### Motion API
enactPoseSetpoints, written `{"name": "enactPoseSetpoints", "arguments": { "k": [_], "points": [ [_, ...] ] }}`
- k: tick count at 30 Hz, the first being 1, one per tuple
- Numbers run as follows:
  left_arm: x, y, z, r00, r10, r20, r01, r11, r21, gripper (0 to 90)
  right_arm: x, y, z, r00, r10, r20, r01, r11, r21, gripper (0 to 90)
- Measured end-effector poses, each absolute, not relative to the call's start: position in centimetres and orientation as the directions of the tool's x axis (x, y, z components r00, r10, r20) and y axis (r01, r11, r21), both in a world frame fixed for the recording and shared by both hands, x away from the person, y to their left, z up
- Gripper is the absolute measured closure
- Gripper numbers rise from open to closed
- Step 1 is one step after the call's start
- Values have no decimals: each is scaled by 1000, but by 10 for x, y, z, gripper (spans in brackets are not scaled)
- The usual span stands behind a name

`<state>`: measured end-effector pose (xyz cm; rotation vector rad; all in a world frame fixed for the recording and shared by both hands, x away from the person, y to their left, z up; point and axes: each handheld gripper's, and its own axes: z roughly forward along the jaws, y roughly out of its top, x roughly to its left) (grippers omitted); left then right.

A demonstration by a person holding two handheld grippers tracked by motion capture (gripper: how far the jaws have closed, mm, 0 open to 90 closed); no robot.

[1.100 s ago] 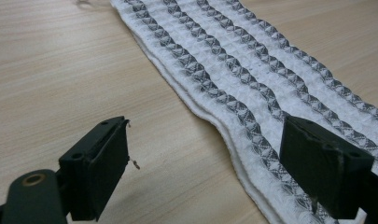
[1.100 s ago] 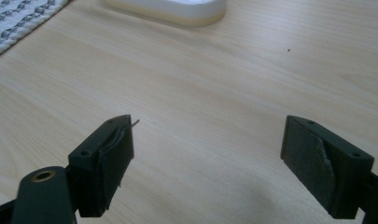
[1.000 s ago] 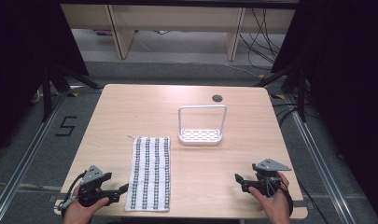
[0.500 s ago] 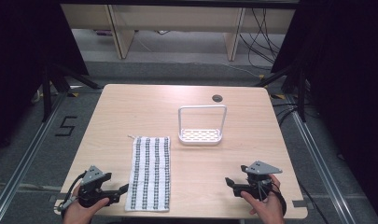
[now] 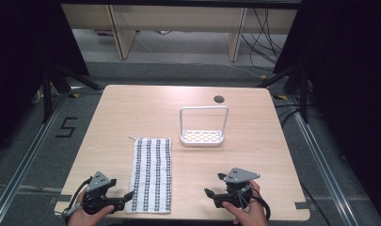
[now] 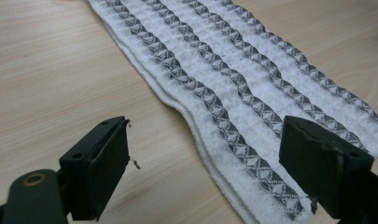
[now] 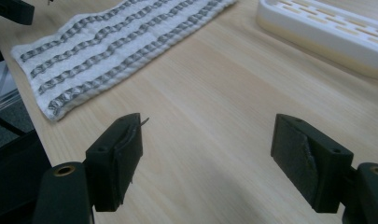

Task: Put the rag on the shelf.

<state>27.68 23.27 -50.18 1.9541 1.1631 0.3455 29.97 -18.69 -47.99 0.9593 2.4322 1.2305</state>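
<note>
High view: the towel [image 5: 151, 174] lies flat on the table [image 5: 131, 113], left of the rack [image 5: 202, 136]. The left gripper [image 5: 128, 196] is beside its near corner; the right gripper [image 5: 212, 186] is well apart.

Left gripper view: jaws spread, straddling the towel's [image 6: 252, 93] edge.

Right gripper view: jaws wide, just closing slightly, nothing between them.

Both grippers sit low near the table's front edge, the left gripper [image 5: 128, 195] wide open, the right gripper [image 5: 208, 192] gaping, its jaws just narrowing slightly on nothing.
</note>
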Motion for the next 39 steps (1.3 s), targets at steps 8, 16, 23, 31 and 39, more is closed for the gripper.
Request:
{"name": "enactPoseSetpoints", "arguments": {
  "k": [8,16,23,31,39],
  "points": [
    [270,229,-503,543,823,-168,609,-248,753,152,296,-155,-482,-805,590,65,412,477,776,265],
    [262,229,-502,567,805,-173,610,-270,745,155,292,-124,-488,-854,517,60,371,523,767,277],
    [259,224,-504,590,793,-154,602,-304,739,182,285,-100,-492,-877,476,60,355,558,750,284],
    [255,220,-509,604,781,-161,613,-325,720,217,280,-79,-499,-903,429,30,309,599,738,309],
    [249,218,-512,628,760,-165,608,-348,714,265,276,-65,-504,-917,400,10,284,633,720,327]
  ]
}}
